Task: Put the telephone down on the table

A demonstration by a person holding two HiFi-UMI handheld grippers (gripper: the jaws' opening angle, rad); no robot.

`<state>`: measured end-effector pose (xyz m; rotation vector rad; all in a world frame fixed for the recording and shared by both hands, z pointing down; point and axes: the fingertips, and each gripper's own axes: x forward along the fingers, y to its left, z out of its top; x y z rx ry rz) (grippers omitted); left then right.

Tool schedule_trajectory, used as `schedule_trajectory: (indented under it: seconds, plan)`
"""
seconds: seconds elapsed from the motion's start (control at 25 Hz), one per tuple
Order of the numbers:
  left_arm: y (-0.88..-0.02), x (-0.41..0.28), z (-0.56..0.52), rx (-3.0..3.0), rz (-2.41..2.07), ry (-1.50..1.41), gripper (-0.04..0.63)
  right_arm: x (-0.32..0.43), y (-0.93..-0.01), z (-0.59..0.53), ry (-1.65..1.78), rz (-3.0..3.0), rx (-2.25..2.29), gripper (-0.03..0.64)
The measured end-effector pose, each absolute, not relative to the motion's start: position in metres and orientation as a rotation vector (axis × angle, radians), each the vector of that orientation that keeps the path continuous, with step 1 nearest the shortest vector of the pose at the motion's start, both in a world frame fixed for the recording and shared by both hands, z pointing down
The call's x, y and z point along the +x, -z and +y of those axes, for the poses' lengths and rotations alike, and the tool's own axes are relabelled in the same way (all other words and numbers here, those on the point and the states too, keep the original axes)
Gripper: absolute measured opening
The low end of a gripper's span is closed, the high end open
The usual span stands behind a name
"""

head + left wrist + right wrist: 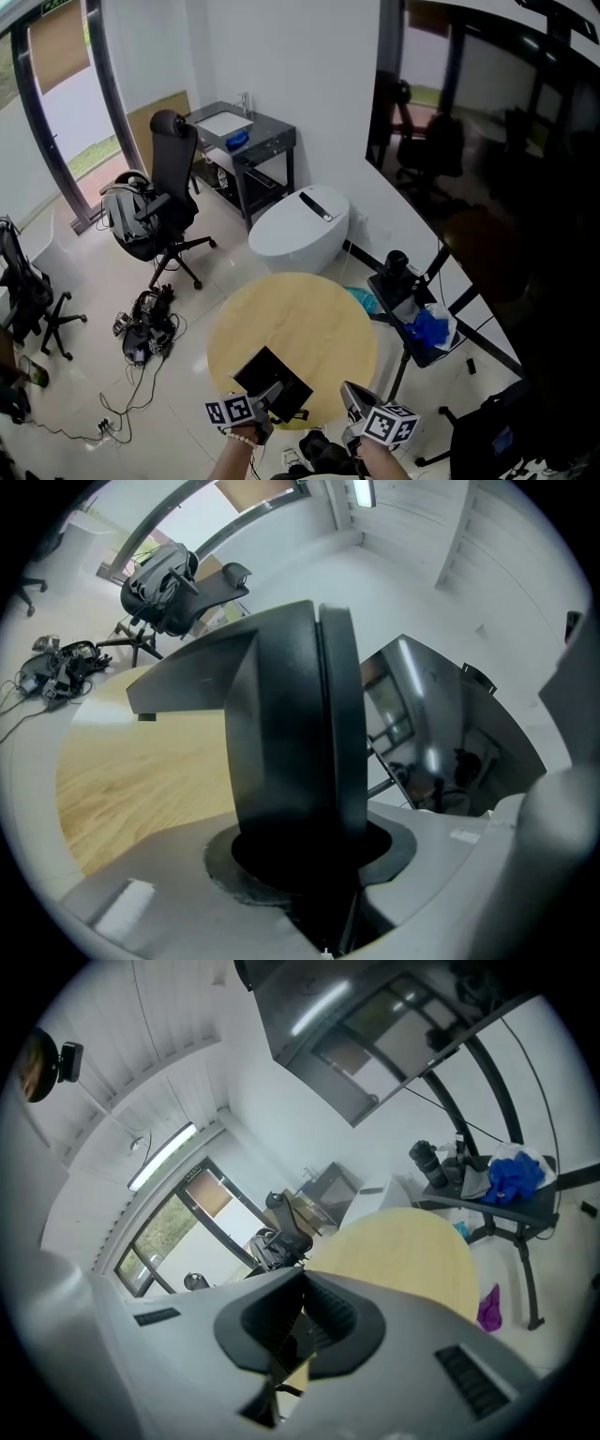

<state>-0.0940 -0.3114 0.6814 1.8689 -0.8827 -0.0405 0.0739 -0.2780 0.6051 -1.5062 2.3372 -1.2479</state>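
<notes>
L claw (309, 847) pinches telephone (298, 733) just above near rim of table (314, 314), long axis pointing across it; R claw (303, 1274) pressed together, empty.

The round bench (300, 319) has a pale wood top and stands on a light floor (225, 272). On the floor to its left lies a heap of black cables (145, 328). A white rounded pod (298, 232) sits just beyond its far edge.
</notes>
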Motion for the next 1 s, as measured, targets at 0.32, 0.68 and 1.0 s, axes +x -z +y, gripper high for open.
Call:
schedule_trajectory:
  seconds: [0.32, 0.68, 1.0]
  plan:
    - [-0.713, -0.062, -0.346, 1.909, -0.69, -0.062, 0.164, 0.083, -0.61, -0.312, 1.291, 2.34, -1.503, 0.003]
    - [-0.745, -0.026, -0.378, 1.925, -0.468, -0.202, 0.164, 0.094, -0.623, -0.339, 1.342, 2.316, -1.511, 0.003]
    - [-0.769, -0.008, -0.395, 1.939, -0.314, -0.239, 0.164, 0.106, -0.637, -0.352, 1.382, 2.278, -1.55, 0.003]
